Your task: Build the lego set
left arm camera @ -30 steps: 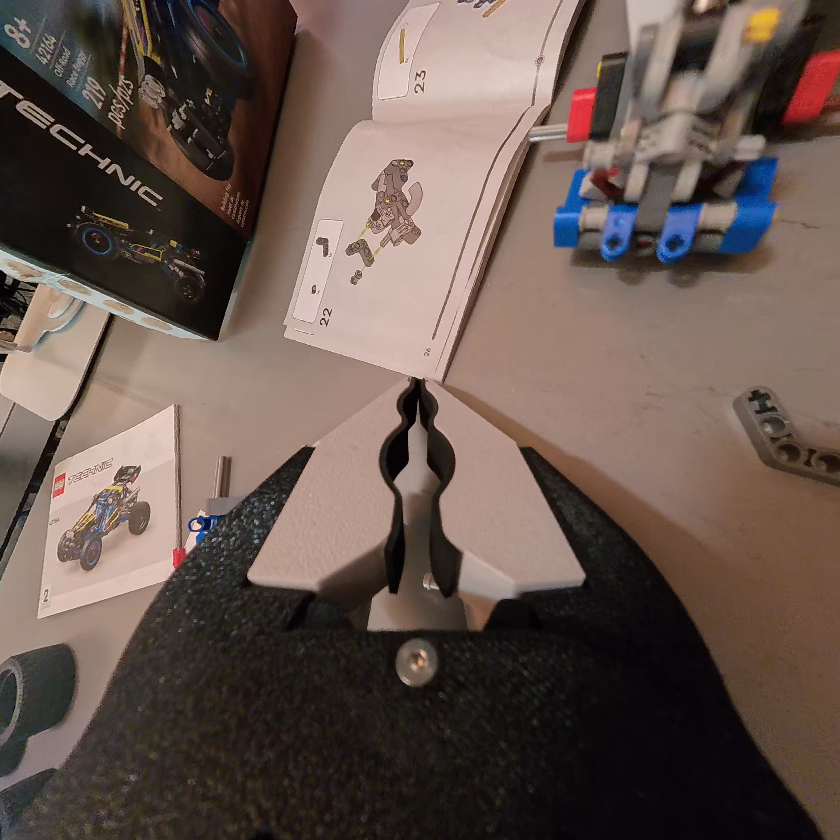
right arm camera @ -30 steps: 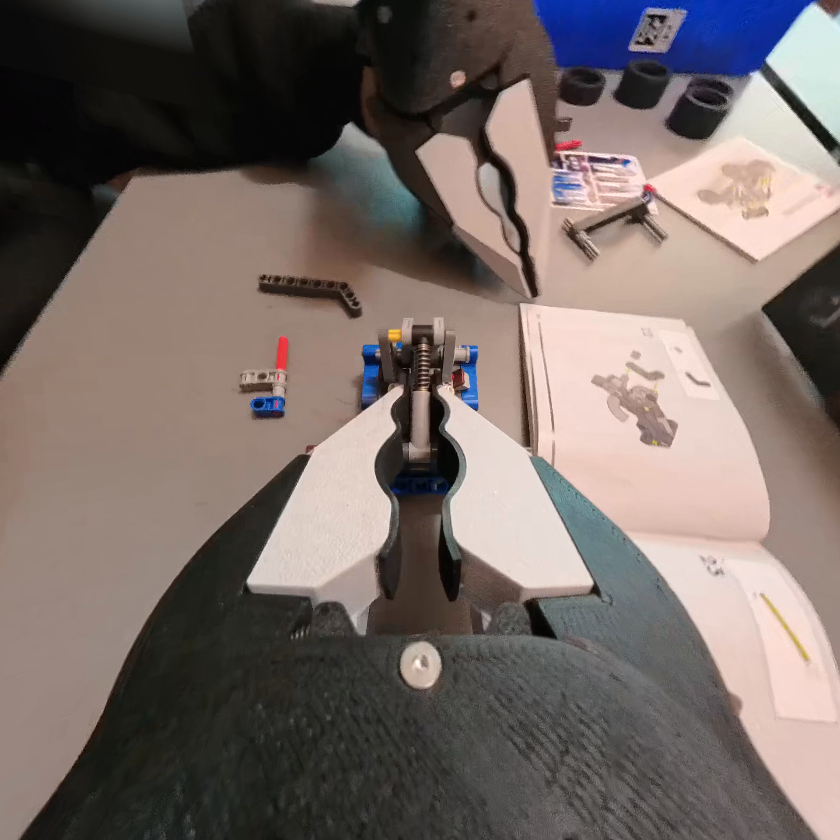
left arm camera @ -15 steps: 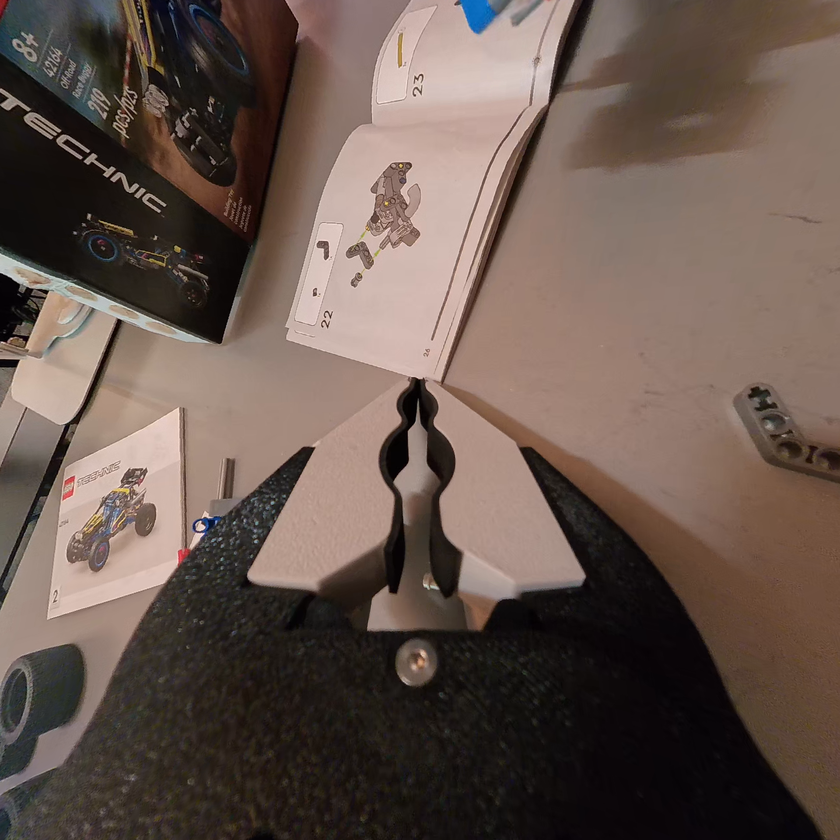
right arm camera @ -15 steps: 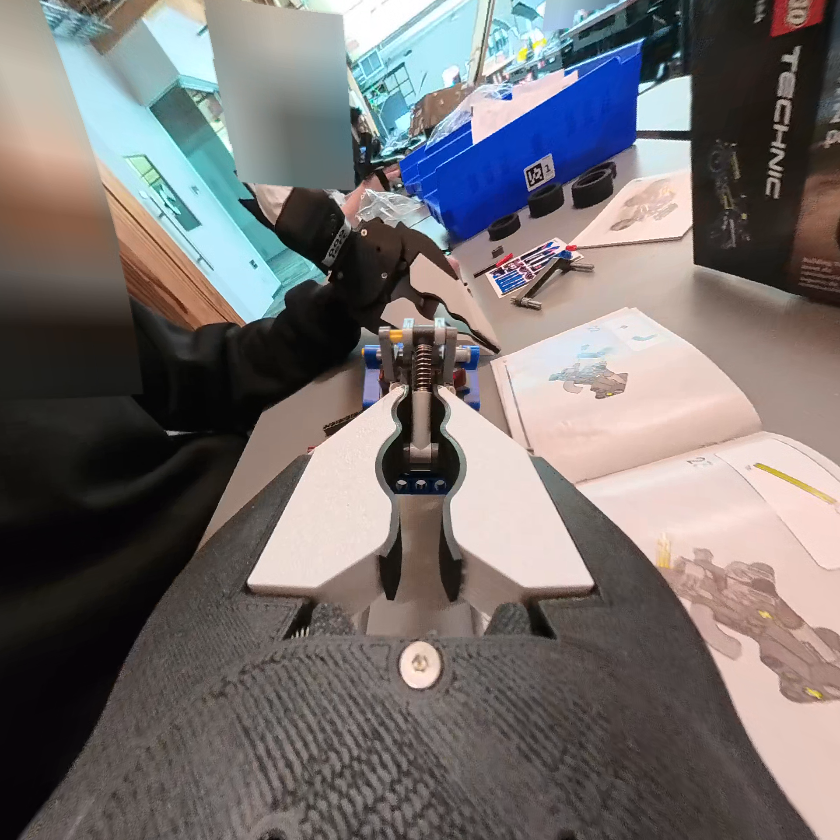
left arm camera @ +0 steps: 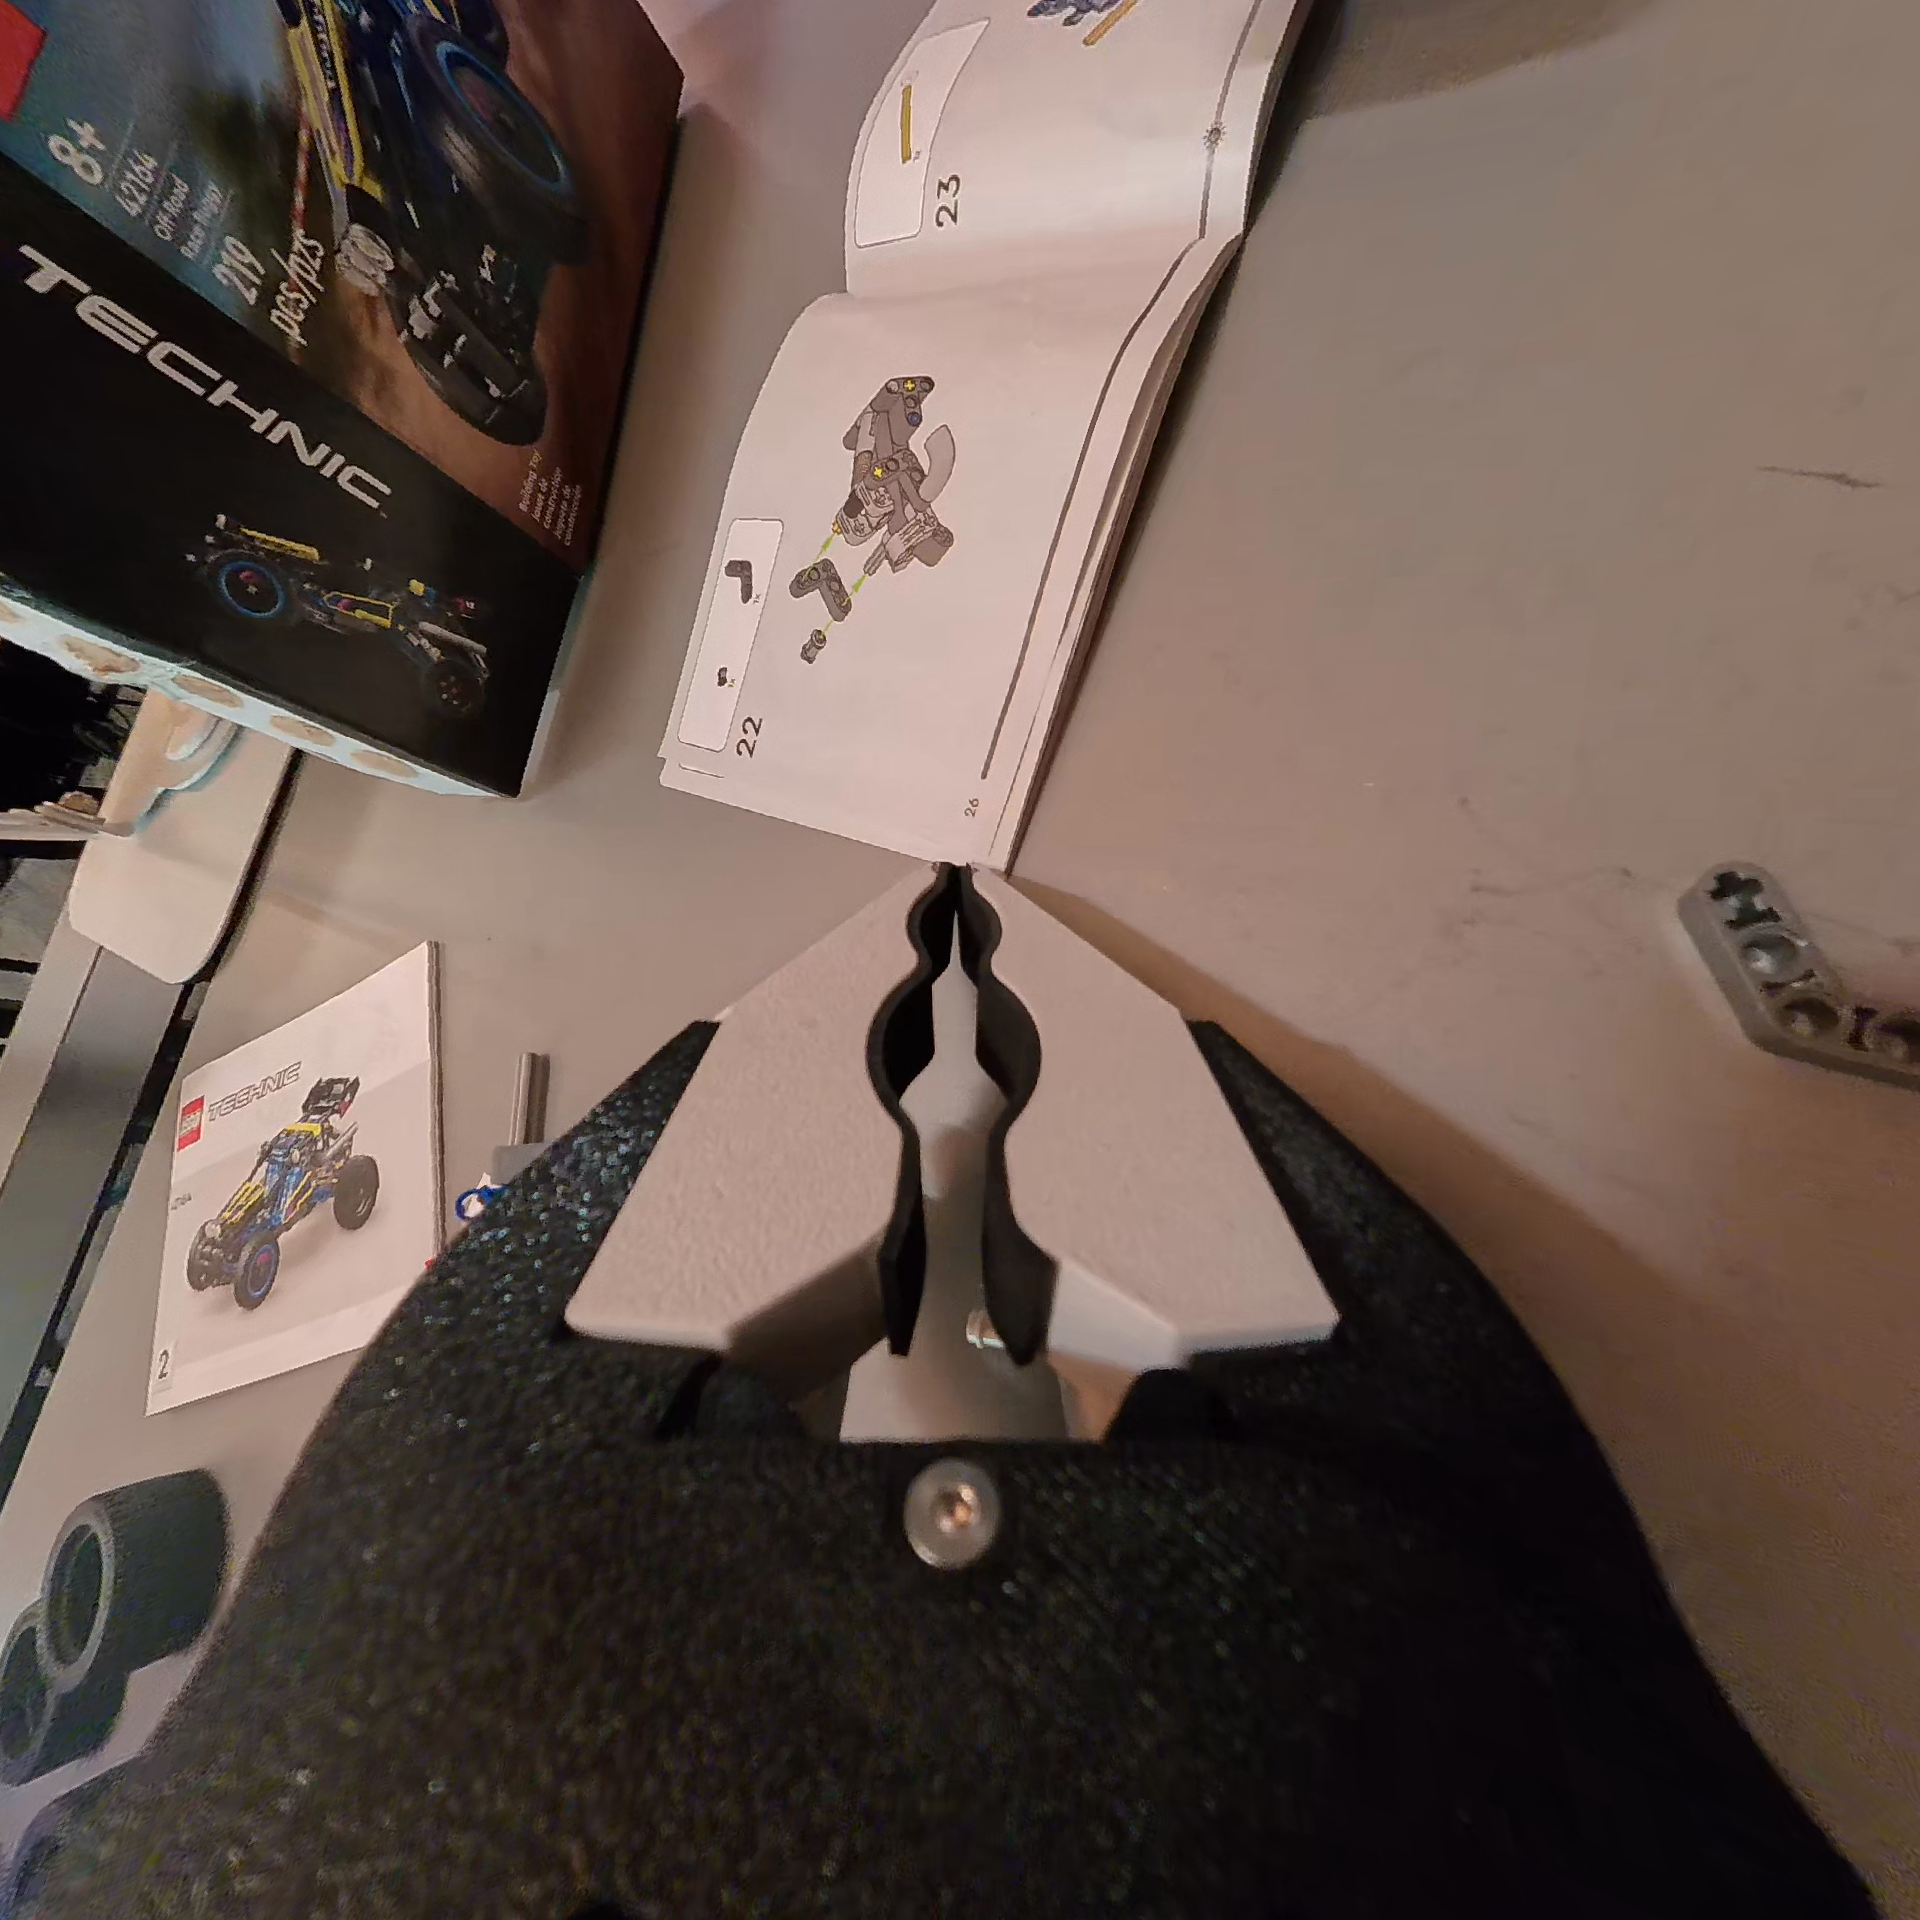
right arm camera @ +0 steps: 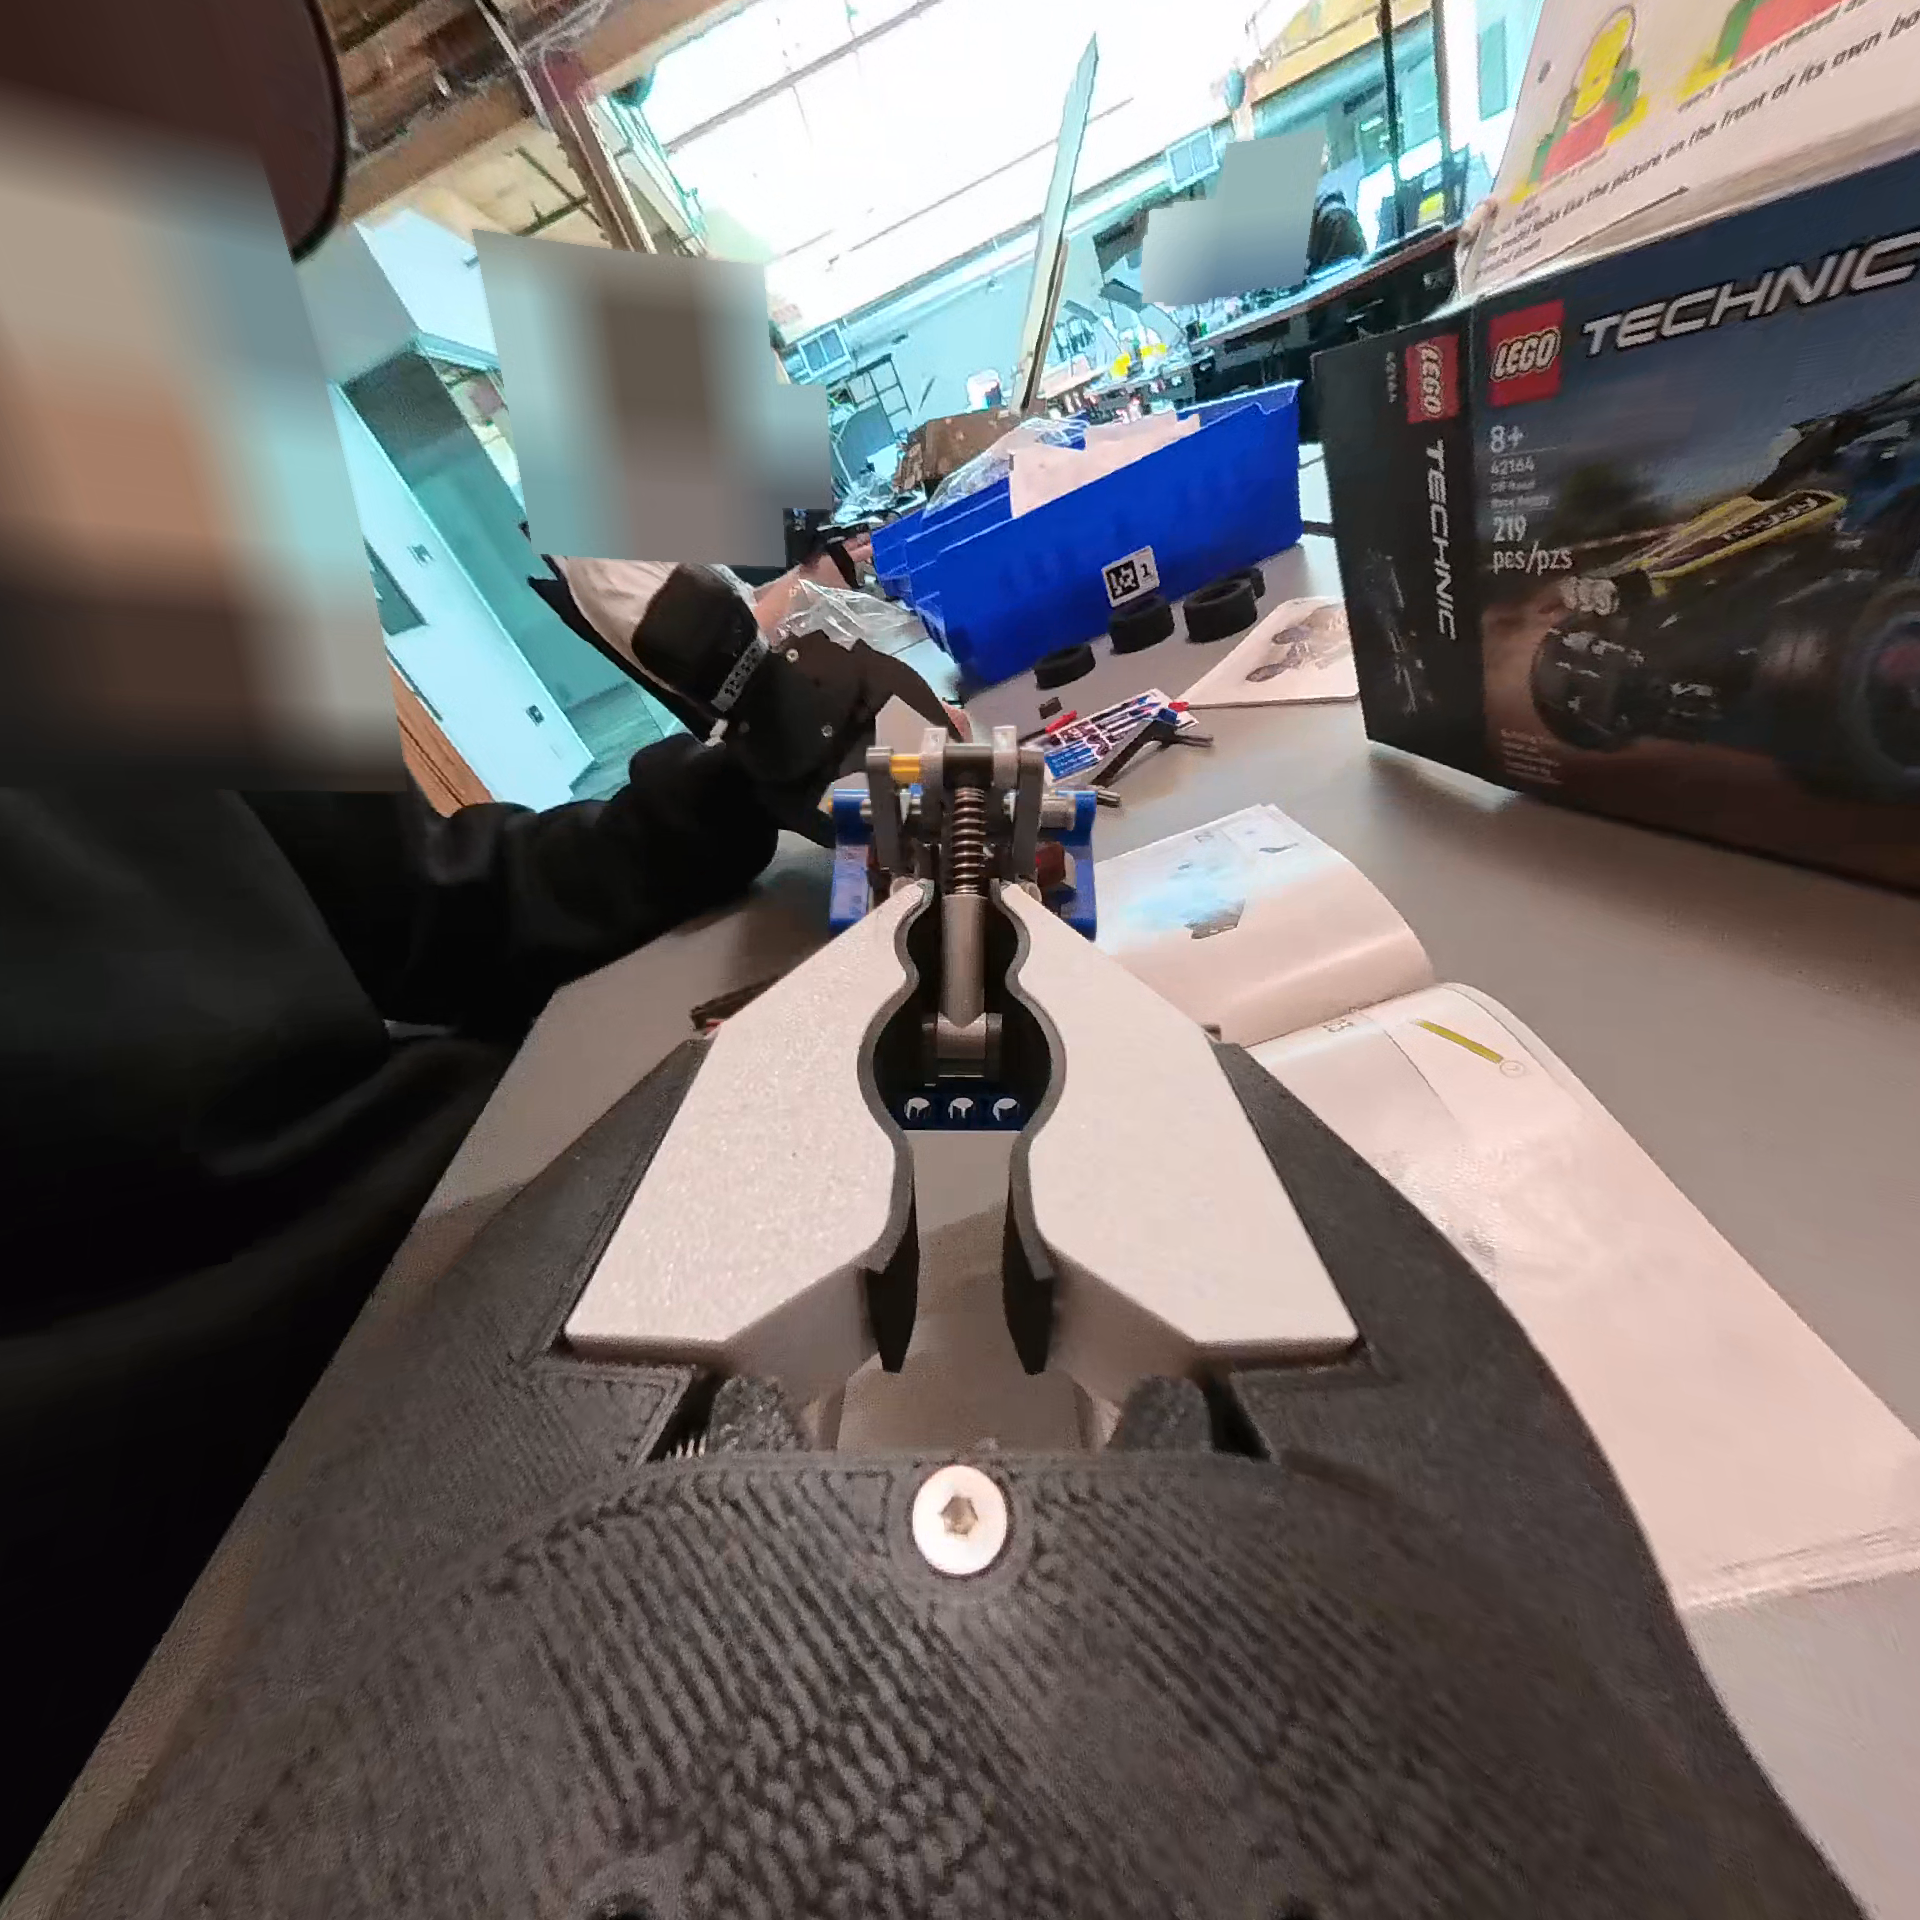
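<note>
Right gripper (right arm camera: 961,894) pinches the grey shock absorber of a blue-and-grey brick assembly (right arm camera: 961,831) above the table (right arm camera: 1662,987); left gripper (left arm camera: 954,878), fingertips pressed together with nothing between, points at an open instruction booklet (left arm camera: 935,499).

Printed writing shows on four things.
Dark cardboard toy box (left arm camera: 260,436), open white instruction booklet (left arm camera: 935,665), small white booklet (left arm camera: 301,1174), white tag (right arm camera: 1129,580) on blue plastic bin (right arm camera: 1216,488).

Set box (left arm camera: 260,436), open booklet (left arm camera: 935,499), blue bin (right arm camera: 1091,551), loose tyres (right arm camera: 1143,623).

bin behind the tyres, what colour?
Blue. The bin shows best in the right wrist view, behind the black tyres.
</note>
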Motion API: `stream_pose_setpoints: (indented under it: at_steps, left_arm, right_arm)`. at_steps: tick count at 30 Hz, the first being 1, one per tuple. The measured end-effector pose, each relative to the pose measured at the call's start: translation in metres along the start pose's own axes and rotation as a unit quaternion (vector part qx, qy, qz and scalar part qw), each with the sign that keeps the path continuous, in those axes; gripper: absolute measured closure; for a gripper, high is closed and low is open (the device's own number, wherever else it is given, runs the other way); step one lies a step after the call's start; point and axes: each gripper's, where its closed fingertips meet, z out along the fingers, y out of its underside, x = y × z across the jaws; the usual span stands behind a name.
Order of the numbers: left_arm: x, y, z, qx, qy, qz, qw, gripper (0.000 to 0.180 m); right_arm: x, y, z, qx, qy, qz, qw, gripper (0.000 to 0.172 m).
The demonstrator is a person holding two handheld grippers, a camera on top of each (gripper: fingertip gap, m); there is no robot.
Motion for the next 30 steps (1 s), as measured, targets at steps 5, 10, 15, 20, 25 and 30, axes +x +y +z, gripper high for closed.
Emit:
stream_pose_setpoints:
  at_steps: [5,10,15,20,25,30]
  left_arm:
    - [0.0,0.0,0.0,0.0,-0.002,0.003,1.0,0.18]
    - [0.0,0.0,0.0,0.002,0.0,0.001,1.0,0.18]
    - [0.0,0.0,0.0,0.002,0.0,0.004,1.0,0.18]
    - [0.0,0.0,0.0,0.002,-0.002,0.006,1.0,0.18]
    - [0.0,0.0,0.0,0.002,-0.002,0.007,1.0,0.18]
    - [0.0,0.0,0.0,0.002,-0.002,0.007,1.0,0.18]
  right_arm:
    - [0.008,-0.001,-0.003,0.007,0.012,0.024,1.0,0.168]
    - [0.016,-0.006,-0.008,0.029,0.018,0.057,0.998,0.168]
    - [0.019,-0.007,-0.009,0.031,0.026,0.063,0.997,0.168]
    - [0.019,-0.005,-0.007,0.024,0.027,0.058,0.998,0.168]
    - [0.017,-0.002,-0.004,0.011,0.03,0.047,0.998,0.168]
    - [0.012,0.005,0.002,-0.017,0.032,0.022,0.999,0.168]
